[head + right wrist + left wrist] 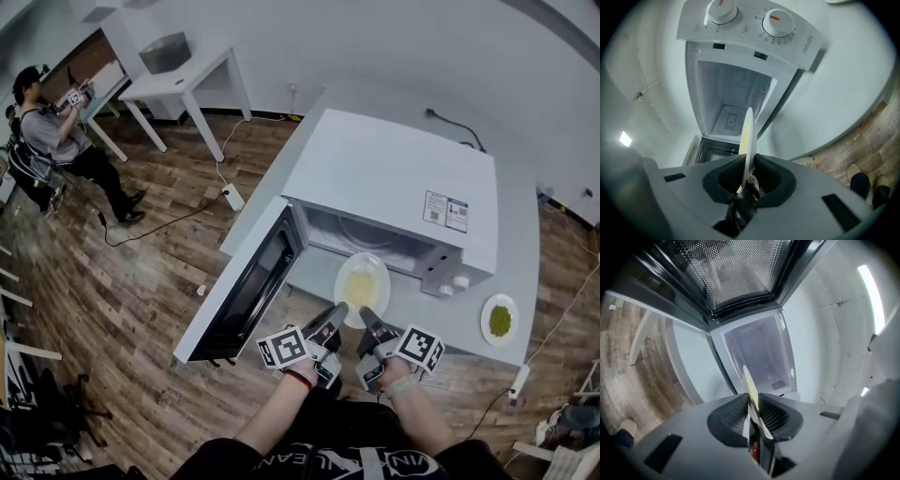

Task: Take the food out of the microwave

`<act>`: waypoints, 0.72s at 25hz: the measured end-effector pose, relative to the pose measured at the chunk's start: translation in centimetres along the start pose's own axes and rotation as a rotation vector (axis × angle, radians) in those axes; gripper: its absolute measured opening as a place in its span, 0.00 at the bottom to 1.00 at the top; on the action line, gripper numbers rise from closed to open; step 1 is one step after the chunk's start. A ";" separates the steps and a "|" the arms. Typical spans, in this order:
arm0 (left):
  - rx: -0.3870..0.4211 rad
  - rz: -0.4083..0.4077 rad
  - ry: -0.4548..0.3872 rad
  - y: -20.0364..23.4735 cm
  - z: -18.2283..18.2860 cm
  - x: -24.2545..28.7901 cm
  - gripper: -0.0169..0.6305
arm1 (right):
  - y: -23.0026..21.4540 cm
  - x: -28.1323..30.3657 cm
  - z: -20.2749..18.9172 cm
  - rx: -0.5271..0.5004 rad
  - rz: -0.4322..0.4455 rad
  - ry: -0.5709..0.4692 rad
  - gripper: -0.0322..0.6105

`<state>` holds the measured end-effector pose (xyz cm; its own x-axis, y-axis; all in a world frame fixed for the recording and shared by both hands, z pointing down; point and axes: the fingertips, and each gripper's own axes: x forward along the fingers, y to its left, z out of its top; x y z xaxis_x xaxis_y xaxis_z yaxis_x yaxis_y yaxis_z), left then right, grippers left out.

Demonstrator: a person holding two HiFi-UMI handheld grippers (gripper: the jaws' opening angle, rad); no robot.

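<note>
The white round plate (pixel 362 286) of pale yellow food sits at the mouth of the microwave (pixel 389 173). Its far rim is at the sill of the cavity and the rest lies out over the front strip of the pale bench (pixel 511 216). The left hand-held gripper (pixel 330 317) is clamped on the plate's near left rim and the right hand-held gripper (pixel 367 323) on its near right rim. In each gripper view the plate stands edge-on, pinched between nearly closed jaws.

The door (pixel 246 291) is swung wide to the left, past the bench's front edge and over the plank floor, so the way out of the cavity is open. To the right stands the control panel with two round knobs (pixel 777 21). A second plate (pixel 500 320) with green food rests near the bench's front right corner, well apart from the grippers.

From the gripper views the food shows only as a thin yellow line, and what kind it is cannot be told. The person's forearms are cut off at the lower edge of the head view.

The jaw pads are black and ribbed, the door window is fine perforated mesh, and the microwave shell is smooth white.
</note>
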<state>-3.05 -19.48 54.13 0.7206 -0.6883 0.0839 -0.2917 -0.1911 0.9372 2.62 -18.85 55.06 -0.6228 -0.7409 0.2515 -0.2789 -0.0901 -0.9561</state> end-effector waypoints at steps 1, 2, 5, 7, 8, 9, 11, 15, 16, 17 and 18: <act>0.000 0.000 0.000 -0.1 -0.2 -0.2 0.13 | 0.1 -0.3 -0.2 -0.002 0.004 0.002 0.15; 0.000 -0.002 -0.001 -0.3 -0.4 -0.5 0.13 | 0.2 -0.5 -0.4 -0.005 0.008 0.003 0.15; 0.006 -0.002 0.004 -0.8 -1.1 -1.0 0.13 | 0.4 -1.4 -0.7 -0.020 0.013 0.007 0.15; 0.017 0.002 0.011 -1.1 -1.6 -1.4 0.13 | 0.5 -2.1 -1.0 -0.024 0.016 0.009 0.15; 0.022 0.003 0.013 -1.3 -1.9 -1.7 0.13 | 0.5 -2.4 -1.3 -0.021 0.019 0.010 0.15; 0.025 0.003 0.015 -1.5 -2.2 -1.9 0.13 | 0.5 -2.7 -1.6 -0.019 0.022 0.011 0.15; 0.029 0.002 0.017 -1.8 -2.8 -2.5 0.13 | 0.6 -3.4 -2.1 -0.017 0.026 0.013 0.15; 0.033 0.003 0.013 -2.4 -4.1 -3.8 0.13 | 0.5 -4.9 -3.3 -0.013 0.032 0.020 0.15; 0.033 0.003 0.010 -2.5 -4.4 -4.1 0.13 | 0.5 -5.2 -3.5 -0.012 0.033 0.022 0.15; 0.033 0.004 0.008 -2.6 -4.7 -4.4 0.13 | 0.4 -5.5 -3.8 -0.012 0.033 0.024 0.15; 0.033 0.005 0.007 -2.7 -5.0 -4.6 0.13 | 0.3 -5.8 -4.0 -0.012 0.034 0.026 0.15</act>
<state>-2.46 -12.30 52.94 0.7236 -0.6841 0.0915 -0.3160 -0.2104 0.9251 3.20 -11.87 53.88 -0.6509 -0.7256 0.2233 -0.2659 -0.0577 -0.9623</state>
